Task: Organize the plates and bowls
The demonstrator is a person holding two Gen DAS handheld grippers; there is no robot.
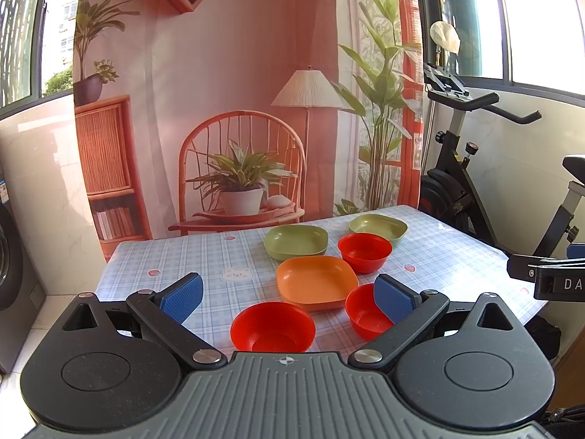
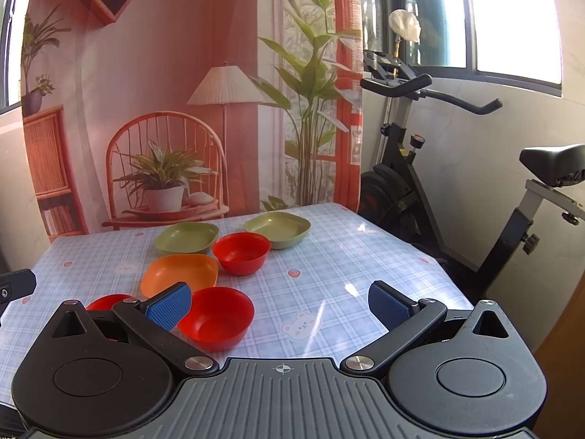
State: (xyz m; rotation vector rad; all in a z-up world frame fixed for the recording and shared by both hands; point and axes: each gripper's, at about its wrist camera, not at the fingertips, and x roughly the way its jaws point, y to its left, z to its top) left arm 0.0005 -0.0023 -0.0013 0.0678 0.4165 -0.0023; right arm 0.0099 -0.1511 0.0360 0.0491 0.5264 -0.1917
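Six pieces of plastic tableware sit on the table (image 1: pixel 153 256), which wears a blue checked cloth, and all of them are empty and upright with their openings facing up. Nearest the left gripper (image 1: pixel 290 298) stands a round red bowl (image 1: pixel 272 325); a second red bowl (image 1: pixel 365 311) is just to its right, partly hidden behind the gripper's right pad. Between and behind them lies an orange square plate (image 1: pixel 316 281), with its corners pointing toward and away from the camera. A third red bowl (image 1: pixel 364 251) stands behind the orange plate. Farthest back are two green square plates, one on the left (image 1: pixel 296 241) and one on the right (image 1: pixel 378 226), apart from each other.

The left gripper has its jaws spread wide and grasps nothing. The right gripper (image 2: pixel 279 305) hovers over bare cloth right of the dishes, likewise wide apart and empty.
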